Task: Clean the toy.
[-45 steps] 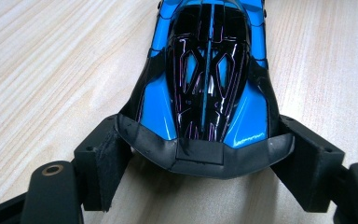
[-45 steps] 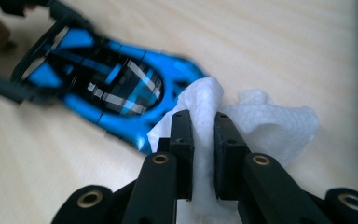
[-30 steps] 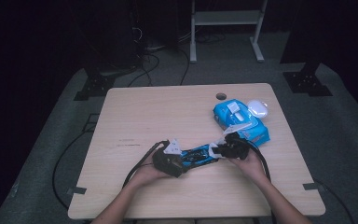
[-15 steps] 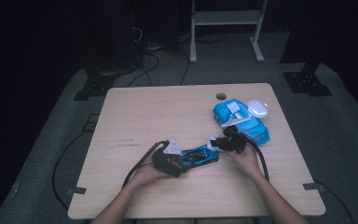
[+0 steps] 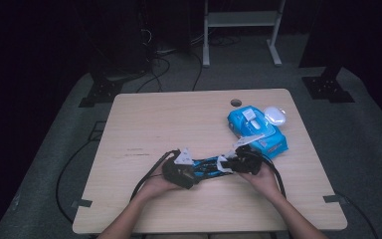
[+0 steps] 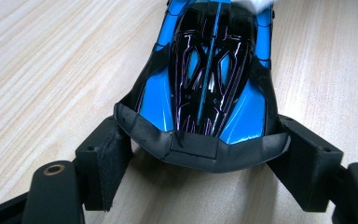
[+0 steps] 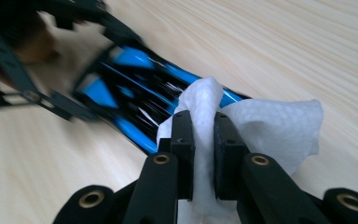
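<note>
I am bracing the blue toy car [image 6: 212, 79] with my left gripper [image 5: 181, 172] — its 2 fingers [image 6: 103, 161] are pressing on either side of the car's black tail, so the car is lying flat on the worktop [image 5: 179, 119] straight ahead of them and cannot be sliding while I am wiping. My right gripper [image 7: 203, 140] is pinching a white wet wipe [image 7: 261, 126] tight between its fingers, the loose fold draping over the far end of the car. Beyond my right fingers the blue wipe pack [image 5: 256, 129] is sitting within easy reach — handy if I judge a fresh sheet is needed.
</note>
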A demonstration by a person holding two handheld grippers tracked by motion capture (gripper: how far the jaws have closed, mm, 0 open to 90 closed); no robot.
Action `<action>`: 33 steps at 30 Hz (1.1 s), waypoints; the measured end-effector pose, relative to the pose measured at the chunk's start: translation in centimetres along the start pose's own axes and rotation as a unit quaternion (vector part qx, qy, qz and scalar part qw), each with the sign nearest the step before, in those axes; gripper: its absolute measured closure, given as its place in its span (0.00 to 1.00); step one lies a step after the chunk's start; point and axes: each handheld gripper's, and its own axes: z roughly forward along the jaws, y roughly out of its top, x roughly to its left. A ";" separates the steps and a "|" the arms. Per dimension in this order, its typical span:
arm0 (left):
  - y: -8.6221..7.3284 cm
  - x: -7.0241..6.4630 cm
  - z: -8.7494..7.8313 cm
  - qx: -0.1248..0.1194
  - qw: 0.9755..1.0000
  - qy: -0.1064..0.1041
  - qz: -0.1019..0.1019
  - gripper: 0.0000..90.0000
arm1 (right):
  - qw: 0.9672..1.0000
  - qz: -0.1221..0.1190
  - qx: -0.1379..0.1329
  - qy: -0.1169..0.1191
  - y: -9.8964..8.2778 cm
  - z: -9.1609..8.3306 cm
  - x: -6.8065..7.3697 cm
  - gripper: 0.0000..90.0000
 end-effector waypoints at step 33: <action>0.0 0.1 0.1 -0.002 1.000 0.001 -0.004 0.27 | 0.999 -0.017 -0.009 0.032 5.0 5.9 3.8 0.90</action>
